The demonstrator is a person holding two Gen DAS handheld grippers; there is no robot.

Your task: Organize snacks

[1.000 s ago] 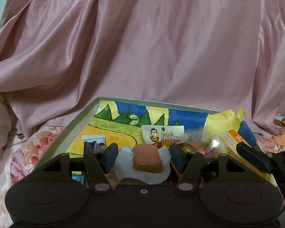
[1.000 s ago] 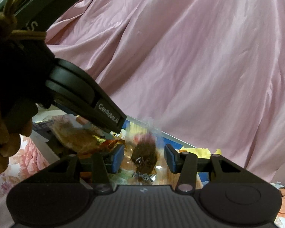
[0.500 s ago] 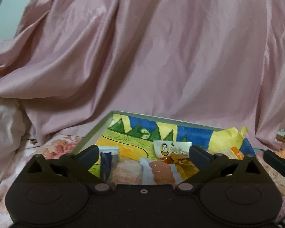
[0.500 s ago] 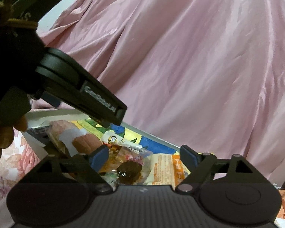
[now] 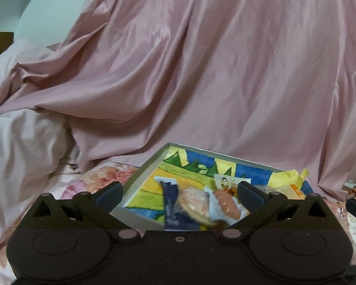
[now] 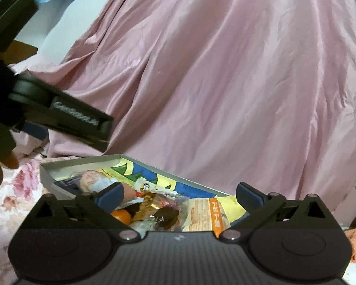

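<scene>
Snacks sit in a shallow grey-rimmed tray w/ a painted floor of green hills, blue sky and yellow patches, on a floral sheet in front of draped pink fabric. Our left gripper has just been opening and its fingers stand wide, nothing between the pads; beyond the gap lie a dark blue packet, a pale round cake in clear wrap and a reddish-brown cake on white paper, all inside the tray. Our right gripper has also just been opening, fingers wide apart and gripping nothing; past them we see an orange fruit, a dark brown sweet in crinkly clear wrap and an orange-and-cream packet, plus a small white sachet w/ a portrait farther back. From the right view, the left gripper's body hangs at upper left, above the tray's near corner.
</scene>
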